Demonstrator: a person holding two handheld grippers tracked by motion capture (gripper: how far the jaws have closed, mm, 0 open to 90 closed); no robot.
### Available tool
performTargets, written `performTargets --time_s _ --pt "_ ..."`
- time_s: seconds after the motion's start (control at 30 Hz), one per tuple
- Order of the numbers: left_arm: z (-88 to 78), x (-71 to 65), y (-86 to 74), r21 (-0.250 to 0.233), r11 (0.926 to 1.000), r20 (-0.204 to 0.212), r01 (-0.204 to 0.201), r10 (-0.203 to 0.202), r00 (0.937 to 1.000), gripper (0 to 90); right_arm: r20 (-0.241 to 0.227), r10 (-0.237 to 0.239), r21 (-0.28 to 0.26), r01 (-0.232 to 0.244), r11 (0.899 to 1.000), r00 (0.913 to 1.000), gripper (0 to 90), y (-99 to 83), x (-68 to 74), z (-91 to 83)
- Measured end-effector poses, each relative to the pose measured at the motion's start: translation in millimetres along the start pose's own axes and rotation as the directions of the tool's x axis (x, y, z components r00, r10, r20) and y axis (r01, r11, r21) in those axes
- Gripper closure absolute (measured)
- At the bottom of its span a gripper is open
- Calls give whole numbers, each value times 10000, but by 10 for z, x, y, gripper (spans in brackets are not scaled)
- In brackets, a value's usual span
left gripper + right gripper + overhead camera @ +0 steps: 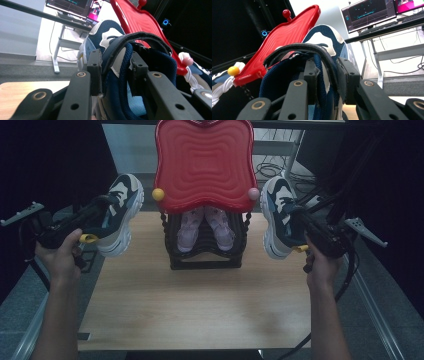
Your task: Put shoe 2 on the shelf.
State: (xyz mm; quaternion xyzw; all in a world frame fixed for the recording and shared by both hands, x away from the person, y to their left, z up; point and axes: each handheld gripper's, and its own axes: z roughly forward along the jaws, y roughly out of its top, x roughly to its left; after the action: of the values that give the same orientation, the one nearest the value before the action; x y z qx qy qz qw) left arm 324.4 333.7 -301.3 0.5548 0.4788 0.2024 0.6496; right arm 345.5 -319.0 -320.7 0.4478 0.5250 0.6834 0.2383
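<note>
Wooden worktop (200, 305) carries a black rack with a red tray (204, 162). Left gripper (102, 210) fingers clamp one sneaker's (122, 212) collar; right gripper (300, 217) fingers clamp the other sneaker (277, 215), both held beside the tray.

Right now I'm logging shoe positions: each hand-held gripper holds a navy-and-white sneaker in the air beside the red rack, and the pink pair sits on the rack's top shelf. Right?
Not quite. The high view shows the pink pair on the lower black shelf, under the red top shelf. The rest stands.

2 navy/white/cream sneakers, airborne, soles outward: left sneaker (119, 215) at frame mid-left, right sneaker (279, 217) at mid-right, both tilted toe-up.
</note>
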Motion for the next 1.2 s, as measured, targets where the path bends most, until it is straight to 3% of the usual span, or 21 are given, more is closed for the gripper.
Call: performTargets --time_s 0.4,0.7,0.93,1.2 --pt "100 -139 239 -285 9994 67 -199 201 9998 679 -171 -50 -232 46 9997 9998 710 314 93 66" --pt "254 -386 478 -336 9980 339 -541 552 9979 678 -342 -210 -568 191 9982 9992 709 544 216 112" --pt "411 -563 678 -624 9979 847 -194 246 9961 677 -599 -278 -619 240 9978 9978 709 710 340 215" --pt "601 -746 874 -584 9974 777 -434 478 9958 678 -904 -247 -549 198 9983 9956 709 858 493 408"
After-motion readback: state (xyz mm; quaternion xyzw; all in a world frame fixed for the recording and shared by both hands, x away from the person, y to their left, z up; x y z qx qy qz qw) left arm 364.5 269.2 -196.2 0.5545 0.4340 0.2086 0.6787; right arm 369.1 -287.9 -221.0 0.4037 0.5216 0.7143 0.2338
